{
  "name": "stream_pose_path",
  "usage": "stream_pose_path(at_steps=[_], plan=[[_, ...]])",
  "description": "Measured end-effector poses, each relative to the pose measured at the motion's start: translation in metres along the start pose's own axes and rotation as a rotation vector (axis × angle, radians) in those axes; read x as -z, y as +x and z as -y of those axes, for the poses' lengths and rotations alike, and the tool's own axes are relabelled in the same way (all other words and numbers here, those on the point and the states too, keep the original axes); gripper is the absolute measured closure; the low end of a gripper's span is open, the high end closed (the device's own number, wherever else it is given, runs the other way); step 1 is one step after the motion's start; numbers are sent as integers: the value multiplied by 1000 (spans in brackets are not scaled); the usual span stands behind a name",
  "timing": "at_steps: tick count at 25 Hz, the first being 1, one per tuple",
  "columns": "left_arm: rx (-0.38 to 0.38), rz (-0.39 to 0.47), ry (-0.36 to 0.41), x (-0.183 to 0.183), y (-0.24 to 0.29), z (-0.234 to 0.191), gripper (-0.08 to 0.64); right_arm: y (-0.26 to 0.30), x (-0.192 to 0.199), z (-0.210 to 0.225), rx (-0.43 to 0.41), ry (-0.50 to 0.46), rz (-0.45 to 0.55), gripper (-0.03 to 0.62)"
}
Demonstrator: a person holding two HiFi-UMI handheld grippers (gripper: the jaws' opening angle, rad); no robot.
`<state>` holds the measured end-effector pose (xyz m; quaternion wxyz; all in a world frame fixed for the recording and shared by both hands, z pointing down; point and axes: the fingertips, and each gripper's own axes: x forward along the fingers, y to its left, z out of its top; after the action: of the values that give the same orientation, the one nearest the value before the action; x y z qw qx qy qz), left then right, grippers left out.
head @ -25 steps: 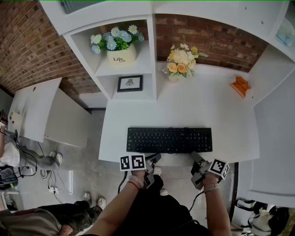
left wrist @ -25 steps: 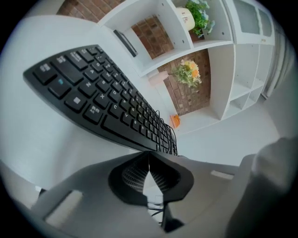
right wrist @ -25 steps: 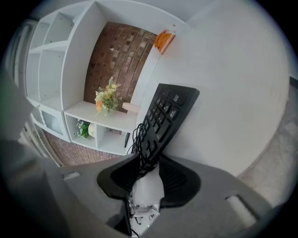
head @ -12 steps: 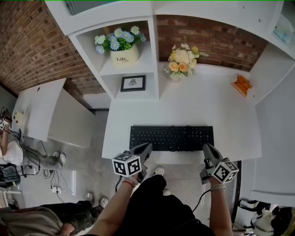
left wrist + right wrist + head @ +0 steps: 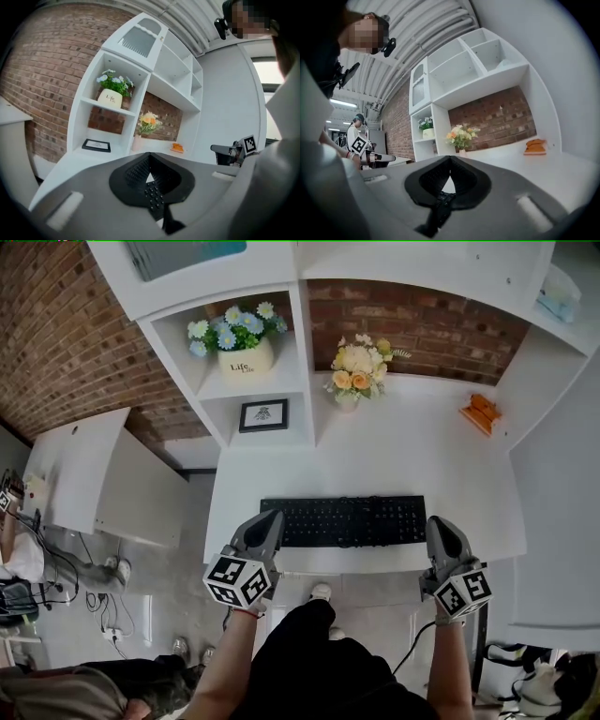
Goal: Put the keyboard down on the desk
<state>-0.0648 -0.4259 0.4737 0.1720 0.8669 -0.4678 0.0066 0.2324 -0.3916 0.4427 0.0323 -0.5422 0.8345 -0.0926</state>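
Note:
The black keyboard (image 5: 342, 521) lies flat on the white desk (image 5: 422, 465), close to its front edge. My left gripper (image 5: 269, 517) hovers over the keyboard's left end and is shut, its tips meeting. My right gripper (image 5: 438, 521) is shut too, just off the keyboard's right end. In the left gripper view, my left gripper (image 5: 149, 157) has its pads together, and keyboard keys (image 5: 153, 193) show through the gap below the tips. In the right gripper view, my right gripper (image 5: 450, 159) looks the same, with a dark keyboard edge (image 5: 440, 206) beneath. Neither gripper visibly grips the keyboard.
A vase of flowers (image 5: 354, 371) and an orange object (image 5: 480, 412) stand at the back of the desk. A flower pot (image 5: 239, 338) and a framed picture (image 5: 263, 414) sit in the shelf unit. A white cabinet (image 5: 103, 474) is at the left, with cables on the floor (image 5: 103, 596).
Both grippers have risen from below the desk's front edge to the keyboard's two ends. The right jaws have closed. The keyboard has kept its place on the desk.

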Motion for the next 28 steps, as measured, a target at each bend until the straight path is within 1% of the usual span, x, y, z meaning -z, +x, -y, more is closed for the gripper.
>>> stream_pose_path(at_steps=[2, 6, 10, 14, 18, 28], plan=[[-9, 35, 11, -14, -4, -1, 558, -3, -13, 0, 7, -32, 18, 595], [-31, 79, 22, -33, -13, -3, 558, -8, -34, 2, 27, -49, 49, 595], [-55, 121, 17, -48, -25, -6, 558, -13, -45, 1, 43, -77, 61, 595], [-72, 152, 12, -59, -36, -6, 558, -18, -51, -2, 36, -82, 80, 595], [-83, 170, 12, -64, -45, -4, 558, -22, -57, -10, 32, -99, 82, 595], [-94, 186, -2, -62, -63, 1, 558, -34, -64, -25, 38, -140, 89, 595]])
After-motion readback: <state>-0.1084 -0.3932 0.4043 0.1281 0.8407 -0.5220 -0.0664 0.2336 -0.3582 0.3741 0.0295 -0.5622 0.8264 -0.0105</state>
